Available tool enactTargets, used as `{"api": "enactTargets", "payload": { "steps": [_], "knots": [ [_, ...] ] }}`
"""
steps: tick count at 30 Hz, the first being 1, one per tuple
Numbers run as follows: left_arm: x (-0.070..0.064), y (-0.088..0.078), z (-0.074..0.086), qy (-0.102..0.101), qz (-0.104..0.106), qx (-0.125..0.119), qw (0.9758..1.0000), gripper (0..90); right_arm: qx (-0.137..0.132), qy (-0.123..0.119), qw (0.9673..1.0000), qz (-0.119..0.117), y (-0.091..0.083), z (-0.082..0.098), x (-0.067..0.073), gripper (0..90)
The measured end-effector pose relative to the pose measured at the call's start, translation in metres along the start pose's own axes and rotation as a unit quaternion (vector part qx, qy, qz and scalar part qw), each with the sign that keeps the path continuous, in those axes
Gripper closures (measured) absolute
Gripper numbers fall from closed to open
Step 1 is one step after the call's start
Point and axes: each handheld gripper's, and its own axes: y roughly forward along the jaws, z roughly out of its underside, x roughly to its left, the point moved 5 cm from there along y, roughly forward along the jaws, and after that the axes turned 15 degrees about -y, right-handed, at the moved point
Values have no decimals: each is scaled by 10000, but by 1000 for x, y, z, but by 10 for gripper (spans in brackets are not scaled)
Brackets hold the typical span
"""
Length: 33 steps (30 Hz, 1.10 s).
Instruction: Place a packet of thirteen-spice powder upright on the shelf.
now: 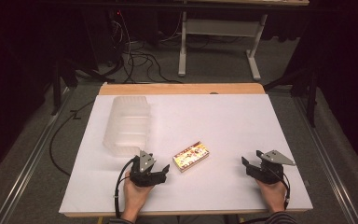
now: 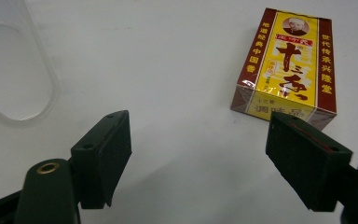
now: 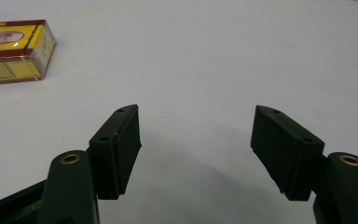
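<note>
A small yellow and dark-red box (image 1: 191, 156) with printed characters lies flat on the white table (image 1: 223, 121), a little front of centre. My left gripper (image 1: 162, 170) rests just left of the box, open, with nothing between its jaws. In the left gripper view the box (image 2: 286, 63) lies ahead and to the right, just beyond the right jaw of the open left gripper (image 2: 200, 126). My right gripper (image 1: 251, 159) sits at the front right, well apart from the box. In its own view the right gripper (image 3: 196, 112) is open and the box (image 3: 14, 49) lies far at the upper left.
A translucent plastic container (image 1: 126, 125) lies on the table's left half, behind the left gripper; its rounded rim (image 2: 9, 70) shows at the left of the left gripper view. Beyond the table's wooden far edge (image 1: 182, 88) are cables and a desk frame on the floor.
</note>
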Motion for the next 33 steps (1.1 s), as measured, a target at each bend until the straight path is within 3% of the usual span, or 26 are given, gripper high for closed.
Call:
{"api": "enactTargets", "payload": {
  "steps": [4,6,7,8,27,31,32,33],
  "knots": [
    [-1,0,-1,-91,-25,-39,9999,226,9,-18,10000,-4,0,0,0,332],
    [0,1,-2,-1,-3,-33,10000,226,19,-41,10000,-8,0,0,0,332],
    [0,1,-2,-126,-78,-60,9999,227,22,-50,10000,-10,0,0,0,332],
    [0,1,-2,-126,-78,-60,9999,227,22,-50,10000,-10,0,0,0,332],
    [0,-1,0,29,39,-24,10000,244,59,57,10000,26,1,0,-1,330],
    [0,0,3,29,-36,-41,10000,245,116,48,9999,-11,2,0,-1,330],
    [1,1,3,176,16,-19,9998,245,107,36,9999,-15,2,0,-1,329],
    [1,1,4,185,-13,-69,9998,242,75,12,10000,-5,2,0,-1,329]
  ]
}}
